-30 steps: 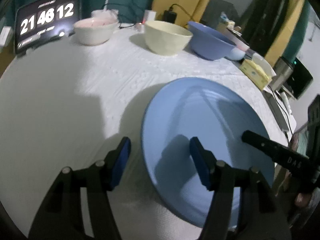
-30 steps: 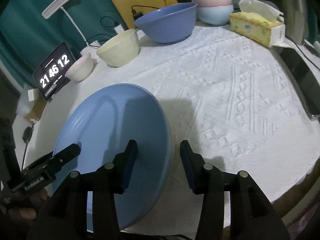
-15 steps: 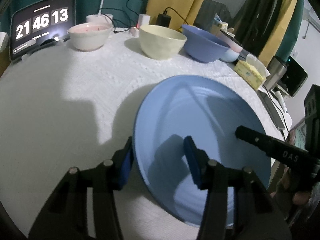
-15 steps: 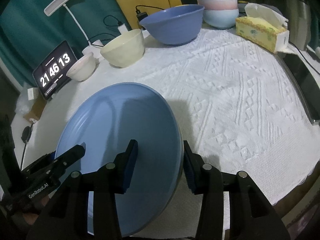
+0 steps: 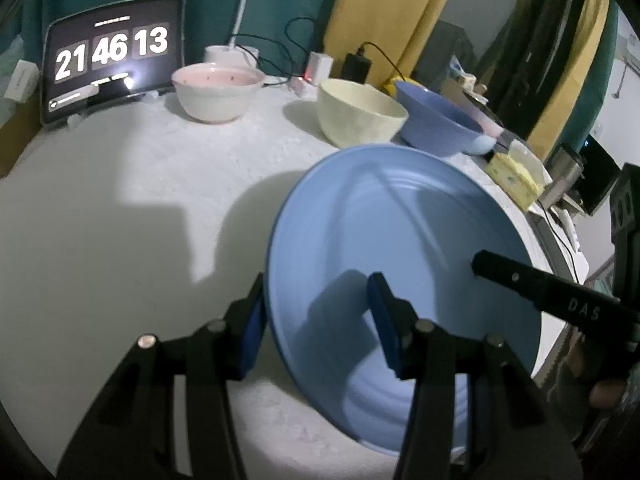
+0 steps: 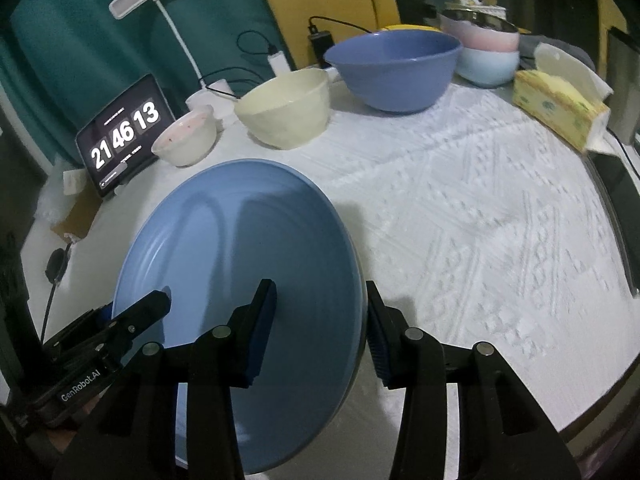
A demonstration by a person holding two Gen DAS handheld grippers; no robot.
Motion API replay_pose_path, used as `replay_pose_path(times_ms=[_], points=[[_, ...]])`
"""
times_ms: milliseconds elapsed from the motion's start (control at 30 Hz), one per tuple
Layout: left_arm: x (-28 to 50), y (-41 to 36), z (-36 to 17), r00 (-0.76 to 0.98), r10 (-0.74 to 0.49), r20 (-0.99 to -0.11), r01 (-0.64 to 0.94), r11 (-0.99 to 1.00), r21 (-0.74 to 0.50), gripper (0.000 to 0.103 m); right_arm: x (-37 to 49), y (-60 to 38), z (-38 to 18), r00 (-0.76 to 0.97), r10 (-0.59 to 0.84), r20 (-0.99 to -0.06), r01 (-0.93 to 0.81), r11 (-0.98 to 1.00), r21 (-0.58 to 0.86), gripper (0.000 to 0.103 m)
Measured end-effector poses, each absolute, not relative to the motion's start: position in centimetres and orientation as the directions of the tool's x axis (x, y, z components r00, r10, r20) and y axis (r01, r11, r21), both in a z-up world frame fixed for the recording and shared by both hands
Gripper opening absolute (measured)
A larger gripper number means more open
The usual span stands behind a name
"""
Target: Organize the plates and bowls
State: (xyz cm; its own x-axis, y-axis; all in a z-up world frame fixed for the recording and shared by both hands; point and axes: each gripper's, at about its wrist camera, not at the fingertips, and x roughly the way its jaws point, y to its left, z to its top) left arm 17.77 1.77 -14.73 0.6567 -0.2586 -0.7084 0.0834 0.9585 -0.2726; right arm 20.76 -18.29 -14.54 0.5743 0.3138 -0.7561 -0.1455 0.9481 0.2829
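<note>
We hold the blue plate (image 5: 400,240) tilted above the white tablecloth (image 5: 120,220) near its front edge, our left gripper (image 5: 316,316) clamped over its left rim and our right gripper (image 6: 320,324) clamped over its right rim, one pad of each on the plate's inner face and the other behind the rim. Along the back of the table sit a pink-lined bowl (image 5: 218,90), a cream bowl (image 5: 360,118) and a large blue bowl (image 6: 394,70), with a clock tablet (image 5: 114,66) at the far left and a tissue box (image 6: 560,110) at the right
</note>
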Motion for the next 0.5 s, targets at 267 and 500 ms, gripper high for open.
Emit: replay_pose_path(times_ms=[267,500], points=[[18.5,4.2,-14.1,0.671,-0.24,-0.701,0.05,0.958,-0.281,0.05,22.2,-15.9,-13.6,0.57,0.326,-0.754,-0.183,0.945,0.27,0.046],[19.2,6.3,-13.9,0.673,-0.227,-0.704,0.016,0.956,-0.293,0.05,23.6,-13.6,-13.2,0.562,0.334,-0.757,-0.214,0.942,0.257,0.046]])
